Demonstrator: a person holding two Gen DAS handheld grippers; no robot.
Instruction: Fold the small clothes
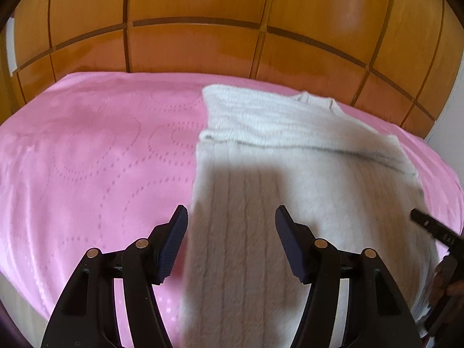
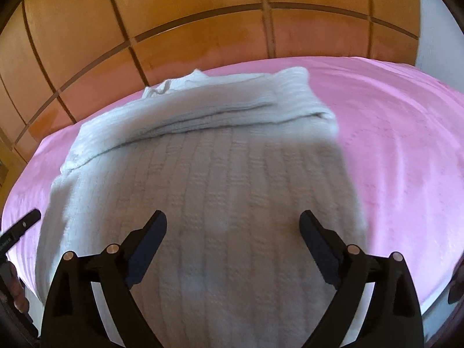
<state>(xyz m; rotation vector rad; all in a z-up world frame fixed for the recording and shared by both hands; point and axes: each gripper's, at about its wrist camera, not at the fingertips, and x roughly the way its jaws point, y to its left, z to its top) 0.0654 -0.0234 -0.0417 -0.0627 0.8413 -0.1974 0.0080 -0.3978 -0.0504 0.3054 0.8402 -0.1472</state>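
Note:
A white ribbed knit sweater (image 1: pixel 304 179) lies on the pink bed cover (image 1: pixel 87 159), its sleeves folded across the chest below the collar. My left gripper (image 1: pixel 230 217) hangs open above the sweater's left edge near the hem, with nothing between its fingers. In the right wrist view the same sweater (image 2: pixel 220 174) fills the middle, and my right gripper (image 2: pixel 233 221) stands wide open over its lower body, holding nothing. The right gripper's finger (image 1: pixel 429 226) shows at the right edge of the left wrist view. The left gripper's finger (image 2: pixel 24 223) shows at the left edge of the right wrist view.
A tall wooden panelled headboard (image 1: pixel 203 43) rises behind the bed. Bare pink cover (image 2: pixel 400 145) stretches to the right of the sweater and to its left. A white wall (image 2: pixel 440 29) stands at the far right. A hand (image 1: pixel 446 278) grips the right tool.

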